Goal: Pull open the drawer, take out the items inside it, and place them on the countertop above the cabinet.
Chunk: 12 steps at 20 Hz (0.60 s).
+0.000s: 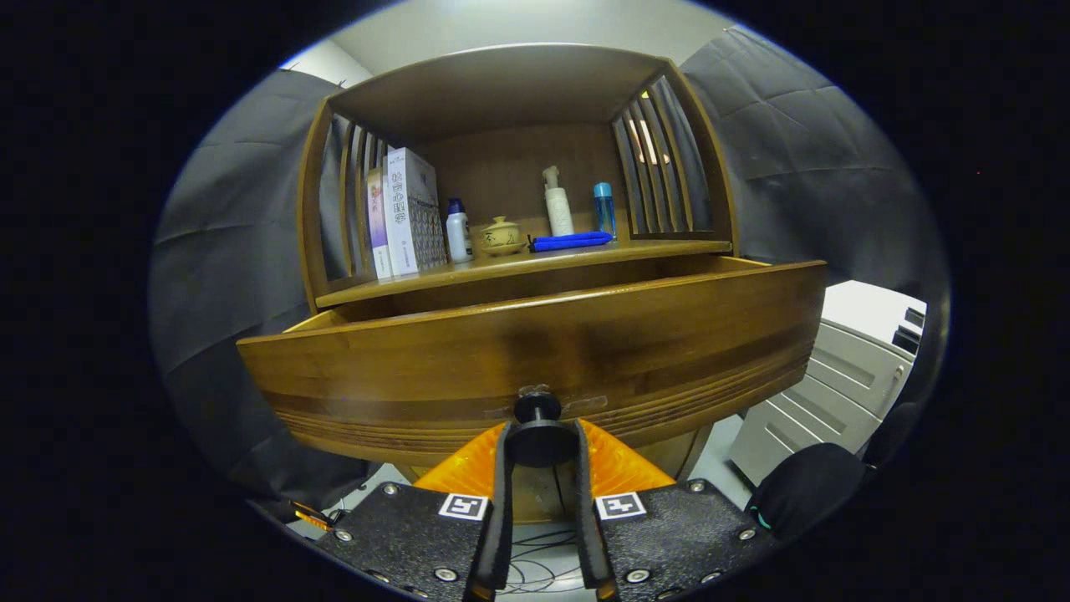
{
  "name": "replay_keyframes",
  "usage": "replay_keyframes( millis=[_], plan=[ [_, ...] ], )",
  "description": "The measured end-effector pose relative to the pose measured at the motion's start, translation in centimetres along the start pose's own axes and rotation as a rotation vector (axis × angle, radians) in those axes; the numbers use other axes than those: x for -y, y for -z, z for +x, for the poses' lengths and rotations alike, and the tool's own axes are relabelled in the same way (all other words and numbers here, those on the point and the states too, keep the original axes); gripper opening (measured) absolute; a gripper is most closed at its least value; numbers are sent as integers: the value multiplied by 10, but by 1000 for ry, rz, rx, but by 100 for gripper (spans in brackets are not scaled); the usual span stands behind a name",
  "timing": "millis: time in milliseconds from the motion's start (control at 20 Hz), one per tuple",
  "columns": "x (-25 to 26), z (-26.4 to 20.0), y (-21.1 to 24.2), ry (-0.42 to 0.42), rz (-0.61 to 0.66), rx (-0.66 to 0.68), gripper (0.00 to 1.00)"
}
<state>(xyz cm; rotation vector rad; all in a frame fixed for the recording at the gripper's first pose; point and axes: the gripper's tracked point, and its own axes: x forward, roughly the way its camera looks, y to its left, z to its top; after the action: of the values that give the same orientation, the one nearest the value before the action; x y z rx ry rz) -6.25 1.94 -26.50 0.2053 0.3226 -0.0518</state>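
Note:
A wooden cabinet's drawer (pixel 535 351) stands pulled out toward me, its wide front panel just above my fingers. A round black knob (pixel 539 433) sits low on the panel's middle. My gripper (pixel 540 447) is shut on the knob, one black pad on each side of it. The drawer's inside is hidden behind its front panel. Above the drawer runs the countertop (pixel 518 266), a wooden shelf inside an open hutch.
On the countertop stand books (pixel 408 213), a small white bottle (pixel 457 232), a clay teapot (pixel 502 237), a blue folded item (pixel 571 242), a white pump bottle (pixel 557 203) and a blue bottle (pixel 604 208). A white drawer unit (pixel 844 376) stands to the right.

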Motion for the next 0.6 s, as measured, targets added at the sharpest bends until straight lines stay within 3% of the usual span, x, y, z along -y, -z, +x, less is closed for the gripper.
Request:
replay_keyframes(
  millis=[600],
  plan=[
    [1,-46,19,7,2,-38,33]
  ],
)
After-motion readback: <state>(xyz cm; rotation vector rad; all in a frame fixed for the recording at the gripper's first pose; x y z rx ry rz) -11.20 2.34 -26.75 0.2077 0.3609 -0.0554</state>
